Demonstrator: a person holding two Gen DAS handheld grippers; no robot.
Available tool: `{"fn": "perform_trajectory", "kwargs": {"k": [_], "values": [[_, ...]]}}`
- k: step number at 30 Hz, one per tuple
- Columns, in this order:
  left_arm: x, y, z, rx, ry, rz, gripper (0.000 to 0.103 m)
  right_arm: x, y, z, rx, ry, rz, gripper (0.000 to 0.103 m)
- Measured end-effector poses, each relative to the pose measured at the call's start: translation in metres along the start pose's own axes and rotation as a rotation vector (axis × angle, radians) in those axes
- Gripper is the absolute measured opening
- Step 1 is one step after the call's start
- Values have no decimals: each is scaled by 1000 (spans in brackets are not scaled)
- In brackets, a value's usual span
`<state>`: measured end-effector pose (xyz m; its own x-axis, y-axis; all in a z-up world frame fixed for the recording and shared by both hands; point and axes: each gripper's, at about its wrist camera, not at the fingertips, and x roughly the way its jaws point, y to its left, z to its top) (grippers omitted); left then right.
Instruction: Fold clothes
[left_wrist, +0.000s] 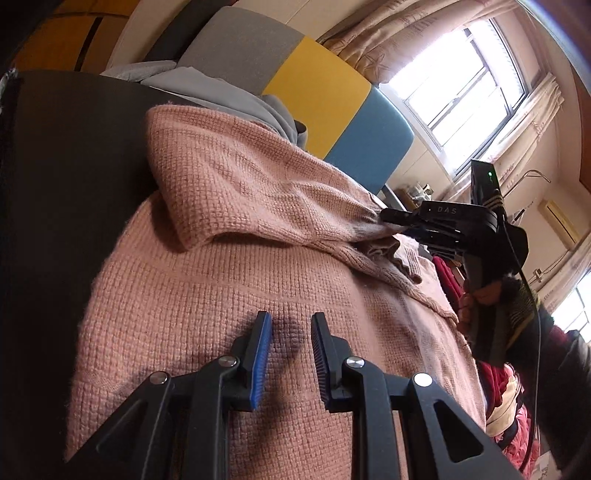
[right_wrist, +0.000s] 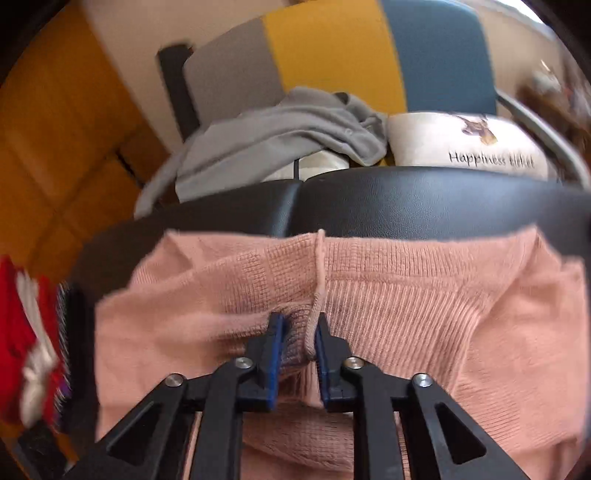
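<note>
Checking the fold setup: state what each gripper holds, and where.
The right gripper pinches the pink knit sweater at a bunched fold of one lifted part. The left gripper is open above the sweater's body, holding nothing.

We are seeing the sweater lying on the padded seat; at twelve o'clock behind it, a crumpled garment and a printed cushion are resting side by side, cushion at two o'clock.

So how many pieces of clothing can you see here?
3, maybe more. A pink sweater lies spread on the black surface, a grey garment is heaped behind it, and red clothing sits beside it; that pile may hide others.
</note>
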<state>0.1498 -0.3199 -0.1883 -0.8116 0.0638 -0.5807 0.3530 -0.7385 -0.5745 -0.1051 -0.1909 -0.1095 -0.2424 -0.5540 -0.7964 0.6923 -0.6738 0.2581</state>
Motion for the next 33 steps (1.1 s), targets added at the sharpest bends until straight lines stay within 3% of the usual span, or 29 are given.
{"fn": "perform_trajectory", "kwargs": {"k": [3,5,6,11,14,15,17,18,20,22,26,31,33], "values": [[1,0,0,-1,-5,-5,22,-4,1,2,-29,13,21,22],[3,-1,0,2,-8,-3,22,-4,-3,5,3,27,125,23],[3,-2,0,7,-9,1,22,5,-5,5,29,83,170,23],[3,-4,1,12,-13,0,22,21,-19,1,169,123,210,36],[3,-5,1,15,-14,3,22,23,-23,-2,181,120,214,35],[3,-5,1,16,-14,4,22,21,-24,-4,172,111,204,32],[3,-5,1,16,-13,5,22,18,-19,-8,131,95,163,9],[3,-6,2,14,-11,5,22,16,-16,-9,111,86,142,6],[3,-6,5,1,9,10,22,6,-10,-7,95,51,181,6],[3,-9,13,-12,24,3,29,-15,3,4,51,-3,226,6],[8,-14,37,-9,0,-11,30,-62,34,38,-58,-104,284,6],[22,-18,66,19,14,29,30,-112,58,84,-120,-228,298,6],[27,-19,75,41,18,45,30,-125,46,91,-102,-261,276,6]]}}
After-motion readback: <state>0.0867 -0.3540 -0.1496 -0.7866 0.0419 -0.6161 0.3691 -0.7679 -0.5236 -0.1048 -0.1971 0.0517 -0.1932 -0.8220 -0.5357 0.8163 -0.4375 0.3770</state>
